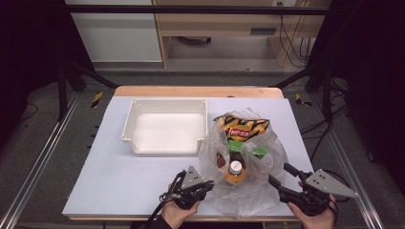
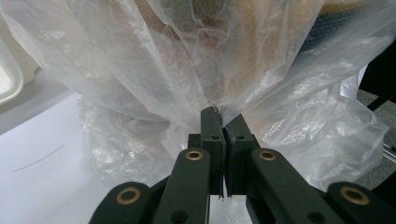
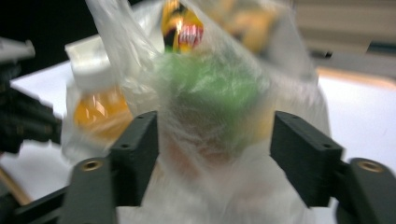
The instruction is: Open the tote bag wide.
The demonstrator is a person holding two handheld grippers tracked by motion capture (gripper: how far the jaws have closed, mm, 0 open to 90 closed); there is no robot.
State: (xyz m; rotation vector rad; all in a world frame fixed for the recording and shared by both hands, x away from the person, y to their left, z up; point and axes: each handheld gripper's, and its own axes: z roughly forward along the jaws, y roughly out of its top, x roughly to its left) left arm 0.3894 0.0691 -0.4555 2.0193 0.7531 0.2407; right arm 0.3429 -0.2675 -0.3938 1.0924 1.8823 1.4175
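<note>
Left gripper (image 1: 203, 186) sits low at the near table edge, hand under it, jaws pinched together on a fold of the plastic bag (image 1: 241, 157). Right gripper (image 1: 282, 175) is held at the bag's right side, pointing left and away, jaws spread wide with nothing pressed between them. The bag is clear and crumpled, on the white table (image 1: 119, 176) just right of the white tray (image 1: 165, 126). Inside: chip packet (image 1: 241, 128), orange bottle (image 1: 235, 172), something green.
</note>
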